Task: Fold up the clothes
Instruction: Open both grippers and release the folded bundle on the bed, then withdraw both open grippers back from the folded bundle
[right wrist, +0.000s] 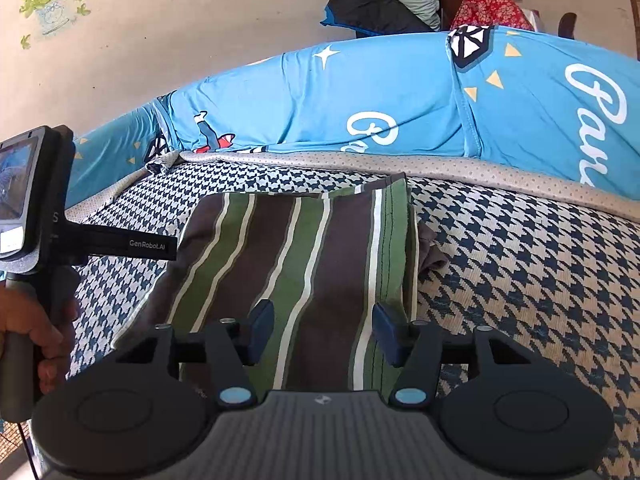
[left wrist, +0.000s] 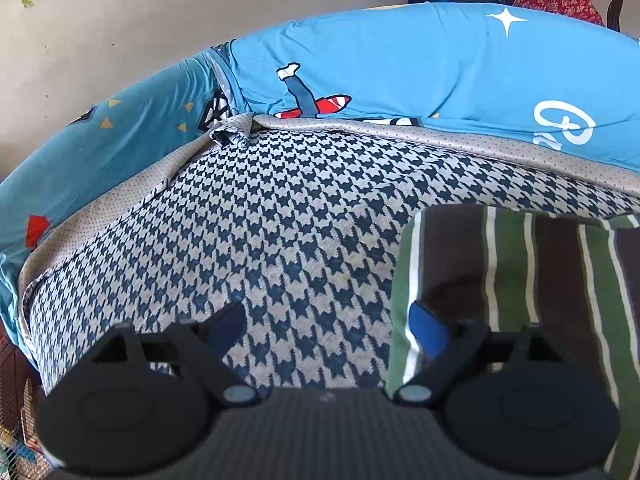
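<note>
A folded garment (right wrist: 304, 248) with green, brown and white stripes lies flat on a houndstooth cover (right wrist: 520, 264). My right gripper (right wrist: 324, 322) hovers over the garment's near end, jaws open, with cloth showing between the pads but not pinched. In the left wrist view the same garment (left wrist: 516, 280) fills the lower right. My left gripper (left wrist: 328, 324) stands wide open at the garment's left edge. Its right fingertip (left wrist: 428, 330) is over the striped edge and its left one over the houndstooth cover (left wrist: 260, 216). A person's hand (right wrist: 44, 336) holds the left gripper's handle.
A bright blue printed sheet (right wrist: 400, 92) lies bunched behind the cover, bordered by a grey dotted hem (right wrist: 440, 164). Dark and pale pillows (right wrist: 380, 4) and a red floral cloth (right wrist: 488, 4) sit at the back by the wall. The bed's edge falls away at far left.
</note>
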